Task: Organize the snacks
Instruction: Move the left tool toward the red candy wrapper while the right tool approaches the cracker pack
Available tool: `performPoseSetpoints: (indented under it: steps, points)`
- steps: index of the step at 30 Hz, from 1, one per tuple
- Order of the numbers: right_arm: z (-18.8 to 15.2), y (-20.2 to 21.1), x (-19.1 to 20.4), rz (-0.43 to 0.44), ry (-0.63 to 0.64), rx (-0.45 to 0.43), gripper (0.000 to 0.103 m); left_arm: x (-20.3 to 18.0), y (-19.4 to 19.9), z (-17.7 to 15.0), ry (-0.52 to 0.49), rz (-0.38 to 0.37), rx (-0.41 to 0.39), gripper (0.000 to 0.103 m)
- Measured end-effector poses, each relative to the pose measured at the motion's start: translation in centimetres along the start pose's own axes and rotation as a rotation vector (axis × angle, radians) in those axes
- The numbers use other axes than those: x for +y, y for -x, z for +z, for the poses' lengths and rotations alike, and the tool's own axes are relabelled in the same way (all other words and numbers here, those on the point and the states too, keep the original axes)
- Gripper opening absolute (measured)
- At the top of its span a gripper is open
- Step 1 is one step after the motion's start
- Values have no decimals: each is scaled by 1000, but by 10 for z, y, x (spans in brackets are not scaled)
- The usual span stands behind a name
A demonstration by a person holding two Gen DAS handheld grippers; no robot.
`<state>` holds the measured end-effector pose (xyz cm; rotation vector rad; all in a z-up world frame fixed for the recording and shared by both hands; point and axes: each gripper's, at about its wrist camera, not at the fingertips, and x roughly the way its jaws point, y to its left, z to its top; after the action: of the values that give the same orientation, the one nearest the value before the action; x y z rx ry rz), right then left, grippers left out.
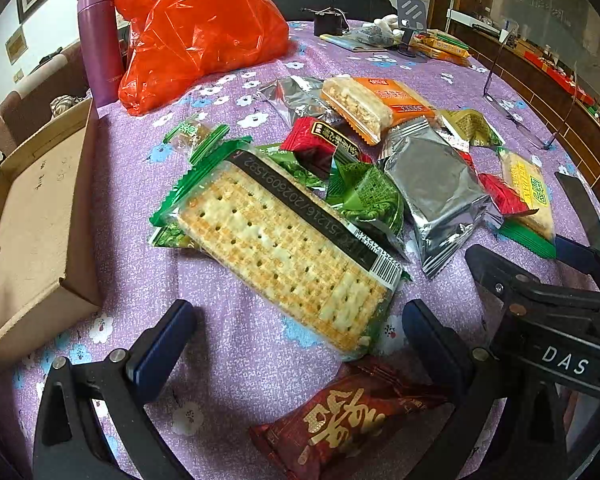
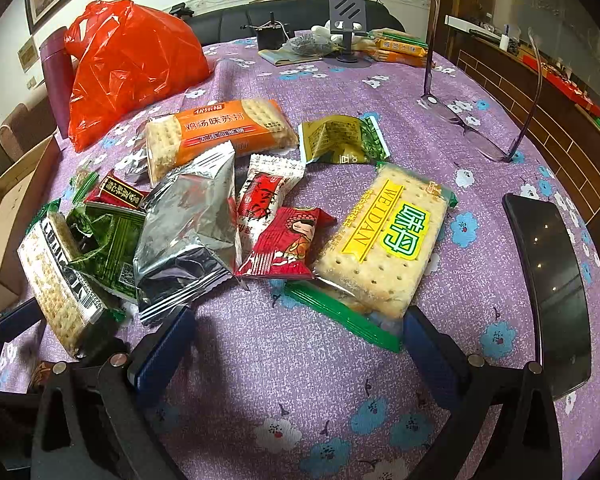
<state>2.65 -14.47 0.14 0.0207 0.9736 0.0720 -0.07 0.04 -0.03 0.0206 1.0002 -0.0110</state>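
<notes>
A heap of wrapped snacks lies on the purple flowered tablecloth (image 1: 236,360). My left gripper (image 1: 296,340) is open, just short of a long green-edged cracker packet (image 1: 284,252). A dark red snack (image 1: 348,420) lies low between its fingers, untouched. My right gripper (image 2: 300,344) is open too. Its right finger stands by the near end of a yellow-labelled cracker packet (image 2: 384,240). Ahead of it lie a silver pouch (image 2: 184,240), red snacks (image 2: 288,240), an orange cracker packet (image 2: 220,128) and a green packet (image 2: 340,140).
An open cardboard box (image 1: 32,220) sits at the table's left edge. Behind the pile stand a red plastic bag (image 1: 196,28) and a purple flask (image 1: 100,40). A black phone (image 2: 548,288) and glasses (image 2: 472,120) lie to the right. More items crowd the far side.
</notes>
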Motion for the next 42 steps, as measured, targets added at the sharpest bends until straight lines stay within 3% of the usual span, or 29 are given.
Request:
performPoseSetpoints:
  steps: [18, 21, 24, 29, 31, 34, 36, 39, 42]
  points:
    - [0, 0, 1, -3, 0, 1, 103, 0, 0, 0, 0, 0, 0, 103]
    - [2, -4, 5, -37, 0, 8, 103, 0, 0, 0, -4, 0, 1, 103]
    - [3, -4, 5, -38, 7, 9, 103, 4, 1, 3, -45, -50, 59, 103]
    - [0, 3, -5, 54, -15, -20, 103, 22, 22, -11, -69, -168, 46, 103]
    - [-2, 7, -10, 105, -39, -43, 103, 30, 34, -16, -58, -178, 12, 103]
    - [-1, 17, -9, 105, -34, -99, 101, 35, 44, -18, -61, -193, -19, 103]
    - [-2, 40, -8, 91, -20, -219, 99, 39, 48, -19, -50, -202, -29, 100]
    - [-12, 79, -7, 80, -9, -442, 101, 42, 50, -17, -23, -226, -31, 80]
    - [-19, 87, -7, 134, 16, -523, 103, 45, 50, -12, -8, -260, -12, 77]
